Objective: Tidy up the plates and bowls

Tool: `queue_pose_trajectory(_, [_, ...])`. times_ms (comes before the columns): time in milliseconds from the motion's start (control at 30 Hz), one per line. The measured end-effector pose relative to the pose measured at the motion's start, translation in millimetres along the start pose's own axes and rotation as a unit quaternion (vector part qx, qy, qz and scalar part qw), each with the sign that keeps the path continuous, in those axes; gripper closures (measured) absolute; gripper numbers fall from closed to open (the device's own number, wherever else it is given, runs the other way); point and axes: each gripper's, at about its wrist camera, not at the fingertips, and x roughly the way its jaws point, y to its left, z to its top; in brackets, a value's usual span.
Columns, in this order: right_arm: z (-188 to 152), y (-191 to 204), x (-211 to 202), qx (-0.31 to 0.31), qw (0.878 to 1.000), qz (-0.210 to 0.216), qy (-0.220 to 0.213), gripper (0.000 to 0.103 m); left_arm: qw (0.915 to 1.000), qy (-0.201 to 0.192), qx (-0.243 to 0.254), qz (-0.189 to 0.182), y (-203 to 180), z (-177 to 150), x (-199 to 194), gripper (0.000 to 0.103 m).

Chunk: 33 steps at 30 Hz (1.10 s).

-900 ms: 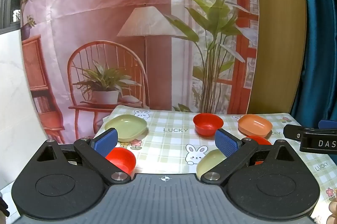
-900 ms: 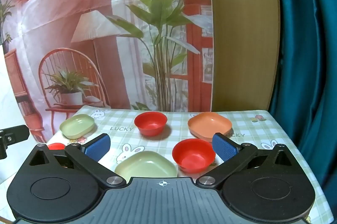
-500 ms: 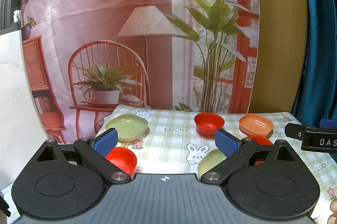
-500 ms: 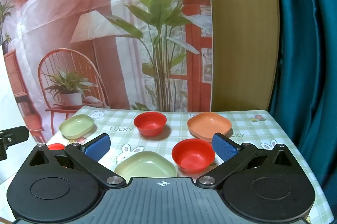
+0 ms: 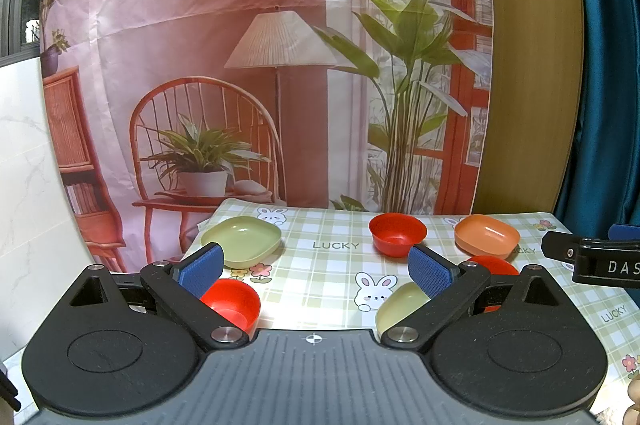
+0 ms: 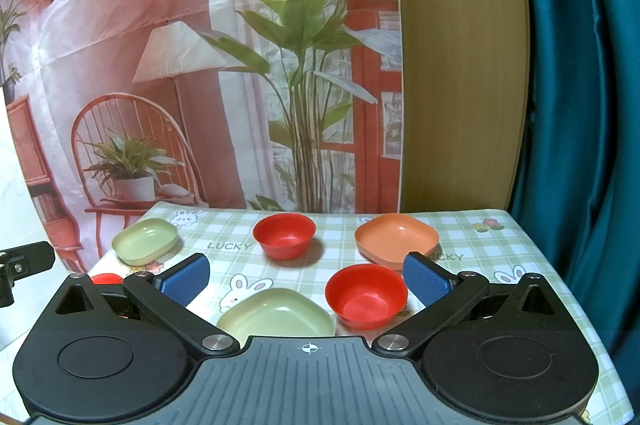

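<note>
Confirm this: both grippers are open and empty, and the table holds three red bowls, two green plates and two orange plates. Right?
Not quite. There is only one orange plate, as the right wrist view shows. The rest holds: both the left gripper and right gripper are open and empty, with three red bowls and two green plates.

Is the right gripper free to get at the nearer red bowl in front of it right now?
Probably yes. The right gripper is open and empty, and the nearer red bowl sits just ahead by its right finger, apart from the green plate, with nothing over it.
</note>
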Motion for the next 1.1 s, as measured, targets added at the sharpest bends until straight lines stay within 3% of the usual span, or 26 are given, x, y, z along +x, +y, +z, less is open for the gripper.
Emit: queue_pose_trajectory(1100, [-2.0,-0.3,0.5,0.0,1.0,0.0,-0.001,0.0,1.0,0.001,0.001,-0.001,-0.4,-1.3,0.8,0.003])
